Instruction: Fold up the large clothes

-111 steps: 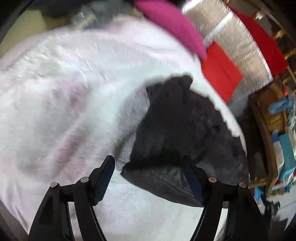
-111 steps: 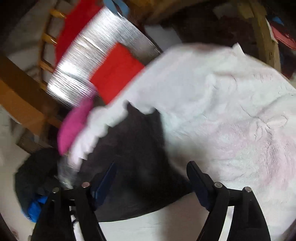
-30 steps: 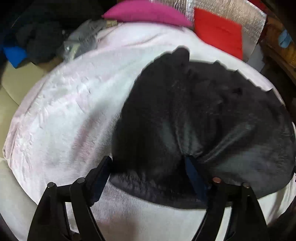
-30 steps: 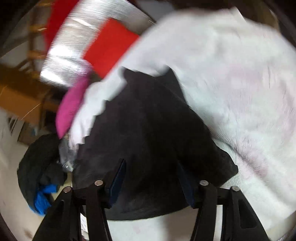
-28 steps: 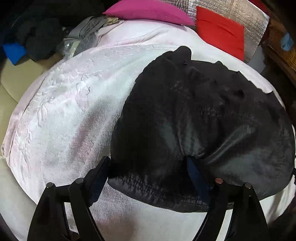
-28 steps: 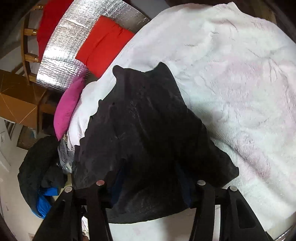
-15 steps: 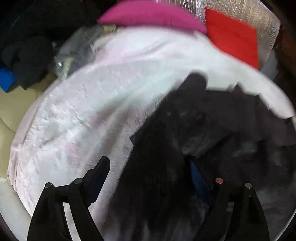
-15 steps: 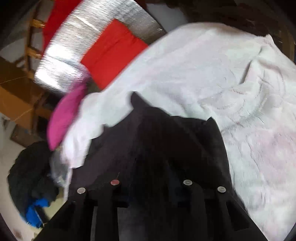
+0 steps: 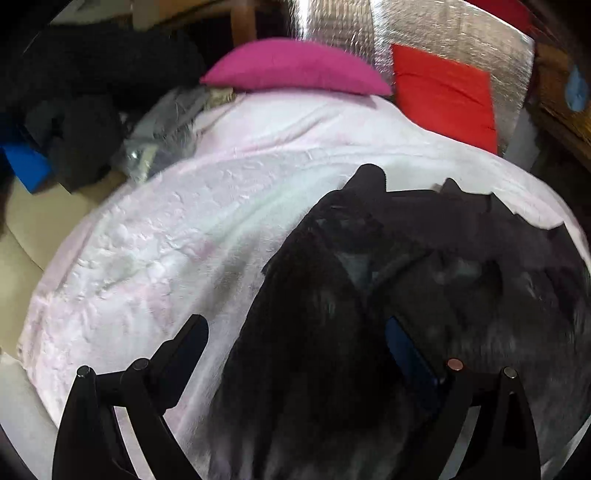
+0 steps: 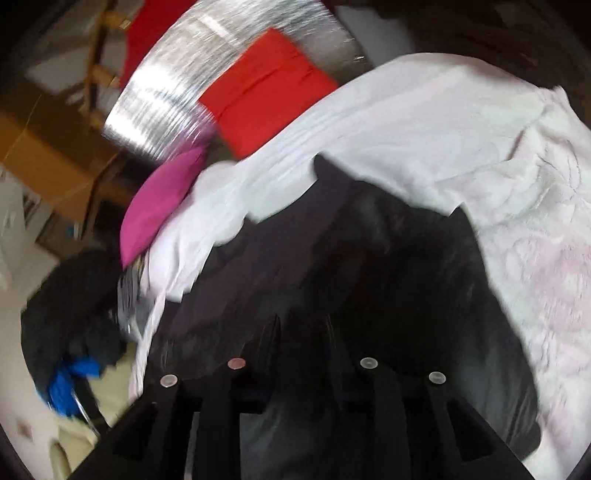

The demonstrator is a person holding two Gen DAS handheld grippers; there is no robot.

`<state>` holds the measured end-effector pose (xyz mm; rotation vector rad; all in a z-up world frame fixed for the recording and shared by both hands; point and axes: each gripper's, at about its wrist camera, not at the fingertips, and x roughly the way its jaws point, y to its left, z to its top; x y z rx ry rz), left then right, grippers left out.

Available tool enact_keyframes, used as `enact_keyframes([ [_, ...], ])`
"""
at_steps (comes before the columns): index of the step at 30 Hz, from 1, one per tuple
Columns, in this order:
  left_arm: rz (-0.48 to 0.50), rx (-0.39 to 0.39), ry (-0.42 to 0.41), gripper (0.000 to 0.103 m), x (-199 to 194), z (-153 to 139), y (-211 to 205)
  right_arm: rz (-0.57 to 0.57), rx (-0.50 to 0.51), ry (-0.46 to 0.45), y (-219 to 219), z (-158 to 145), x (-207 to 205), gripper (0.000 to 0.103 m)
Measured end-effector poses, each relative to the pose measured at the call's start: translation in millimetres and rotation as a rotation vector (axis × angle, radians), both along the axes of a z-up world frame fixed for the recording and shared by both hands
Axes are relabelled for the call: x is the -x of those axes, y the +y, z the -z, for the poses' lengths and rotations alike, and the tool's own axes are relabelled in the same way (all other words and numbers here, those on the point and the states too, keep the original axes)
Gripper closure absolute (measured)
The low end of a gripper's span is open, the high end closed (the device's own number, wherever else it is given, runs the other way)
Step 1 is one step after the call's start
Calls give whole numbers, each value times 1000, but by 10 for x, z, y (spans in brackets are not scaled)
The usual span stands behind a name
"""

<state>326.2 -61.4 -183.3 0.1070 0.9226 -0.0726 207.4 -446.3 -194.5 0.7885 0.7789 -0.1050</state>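
A large black garment (image 9: pixel 424 280) lies spread on a pale pink blanket (image 9: pixel 155 258) over a bed. In the left wrist view my left gripper (image 9: pixel 295 332) is open, its fingers wide apart, with the garment's edge lying between them and over the right finger. In the right wrist view the same garment (image 10: pixel 388 266) fills the middle. My right gripper (image 10: pixel 301 328) is shut, its fingers close together with black cloth pinched between them.
A magenta pillow (image 9: pixel 295 70) and a red cushion (image 9: pixel 443 92) lie at the bed's far end against a silver foil panel (image 9: pixel 424 26). A heap of dark clothes with something blue (image 10: pixel 70 332) sits beside the bed. Wooden furniture (image 10: pixel 48 162) stands behind.
My right gripper has closed on the black garment and lifted it. The garment has shifted and bunched toward the right in the left wrist view. My left gripper has stayed open.
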Motion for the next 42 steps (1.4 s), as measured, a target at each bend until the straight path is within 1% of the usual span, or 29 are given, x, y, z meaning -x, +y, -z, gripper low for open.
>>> enact_keyframes([
  [1,5,-24,-5,6,87,18,-26,-17,14,9,91,13,34,61],
  [2,9,-44,2,6,154,25,-73,-27,21,22,158,51,60,41],
  [3,16,-72,22,6,216,104,-121,-31,22,32,220,110,82,36],
  [4,18,-83,22,5,262,179,-149,-26,35,35,274,162,118,36],
  [5,14,-87,3,5,317,176,-203,-24,75,45,314,183,143,36],
  [6,11,-102,-23,5,359,164,-244,-35,136,60,384,171,146,36],
  [7,17,-126,-25,5,375,137,-281,-48,200,76,470,143,151,36],
  [8,24,-135,-24,5,401,104,-306,-50,230,82,516,112,199,36],
  [11,40,-110,-64,6,537,-16,-330,-41,240,34,612,2,367,36],
  [13,68,-83,-85,6,666,-75,-390,-62,274,-9,731,-70,511,37],
  [15,116,-63,-119,5,791,-123,-482,-105,332,-41,924,-128,568,42],
  [16,140,-60,-131,5,859,-134,-554,-119,364,-42,1004,-141,562,53],
  [17,157,-57,-132,6,880,-129,-599,-139,392,-29,1096,-116,528,65],
  [18,180,-56,-124,5,886,-95,-658,-165,391,9,1141,-38,479,65],
  [19,198,-74,-110,5,889,-29,-739,-184,381,74,1164,95,395,65],
  [20,203,-96,-102,5,856,34,-775,-187,375,117,1170,207,285,65],
  [21,201,-113,-99,5,852,76,-810,-186,367,138,1158,283,243,65],
  [26,198,-89,-96,5,921,50,-887,-198,372,131,1144,219,239,65],
  [29,200,-89,-98,5,951,35,-913,-191,365,86,1089,98,328,64],
  [30,202,-91,-100,5,946,35,-913,-168,386,55,1067,26,395,64],
  [31,204,-93,-101,5,927,39,-902,-128,428,22,1030,-55,460,64],
  [33,205,-94,-102,5,919,46,-902,-68,471,8,950,-116,514,64],
  [35,207,-94,-101,5,899,58,-898,-20,473,47,835,-86,496,64],
  [36,208,-93,-100,5,895,59,-899,-1,466,92,771,-9,454,63],
  [37,209,-91,-99,5,891,61,-899,2,458,137,729,86,389,63],
  [38,210,-91,-100,5,889,65,-903,-4,463,155,732,149,323,63],
  [39,212,-92,-100,5,887,66,-905,-11,492,160,751,182,295,63],
  [41,215,-93,-100,5,890,63,-911,-30,550,165,817,190,265,57],
  [42,216,-93,-101,5,891,62,-911,-38,560,163,833,197,256,57],
])
